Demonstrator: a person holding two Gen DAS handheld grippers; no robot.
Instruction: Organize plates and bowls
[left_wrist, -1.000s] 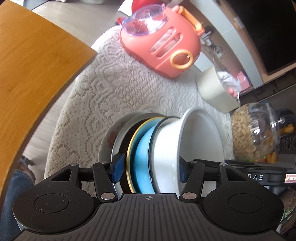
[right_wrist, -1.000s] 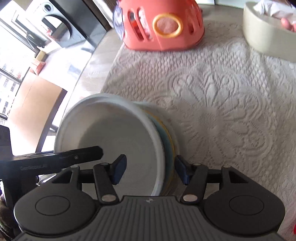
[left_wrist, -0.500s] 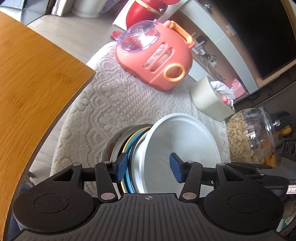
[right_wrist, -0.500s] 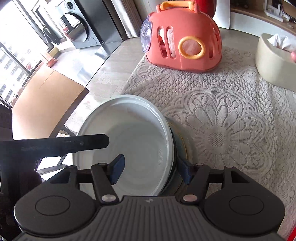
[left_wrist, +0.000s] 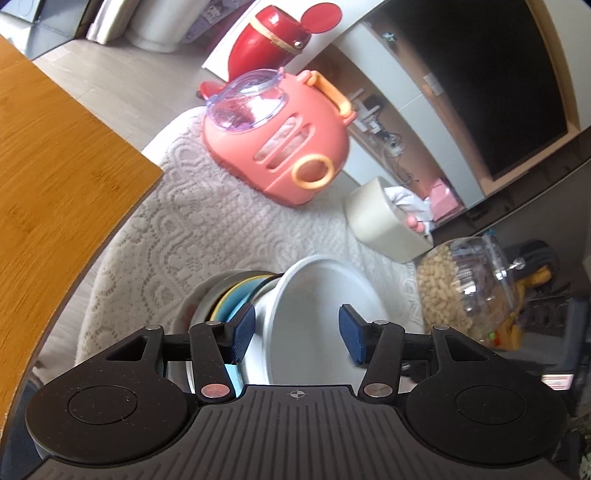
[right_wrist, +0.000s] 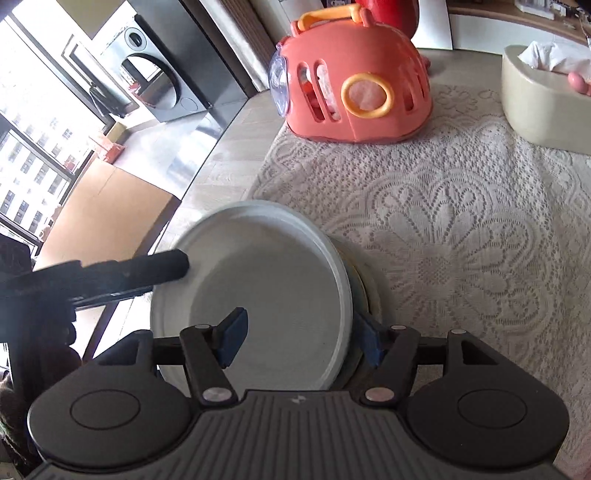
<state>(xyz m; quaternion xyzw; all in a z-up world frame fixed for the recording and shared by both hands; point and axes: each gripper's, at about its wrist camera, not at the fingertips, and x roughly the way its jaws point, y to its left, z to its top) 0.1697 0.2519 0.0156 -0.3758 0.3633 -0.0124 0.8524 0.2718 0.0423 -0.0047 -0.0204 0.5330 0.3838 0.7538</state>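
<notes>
**A:** What is sitting in front of the two grippers?

**B:** A stack of dishes is standing on a lace tablecloth (right_wrist: 461, 229), near its edge. A white bowl (left_wrist: 314, 317) is lying uppermost, tilted so its hollow is facing the cameras. Behind it a blue plate with a yellow rim (left_wrist: 236, 301) and a pale outer plate (left_wrist: 192, 306) are showing as thin arcs.

**A:** What is the left gripper doing?

**B:** The left gripper (left_wrist: 297, 334) is hanging with its blue pads spread apart. One pad (left_wrist: 242, 332) is lying by the bowl's outer wall and the other is hovering over the bowl's hollow; I cannot tell whether either is touching.

**A:** And the right gripper?

**B:** The right gripper (right_wrist: 299, 341) is straddling the bowl's rim, jaws apart, one pad (right_wrist: 232, 339) over the inside and the other behind the rim beside the stack. It is not clamping anything that I can see.

**A:** Is any writing readable?

**B:** No. A small label at the right edge of the left view is too blurred to read.

**A:** What else is standing around?

**B:** A coral-pink carrier with an orange handle and ring (right_wrist: 354, 77) is resting farther back on the cloth. A beige tissue holder (right_wrist: 543, 107) is sitting to its right, and a clear jar of pale nuts (left_wrist: 461, 288) is standing beside the dishes. A wooden tabletop (left_wrist: 55, 177) is filling the left side of the left view.
</notes>
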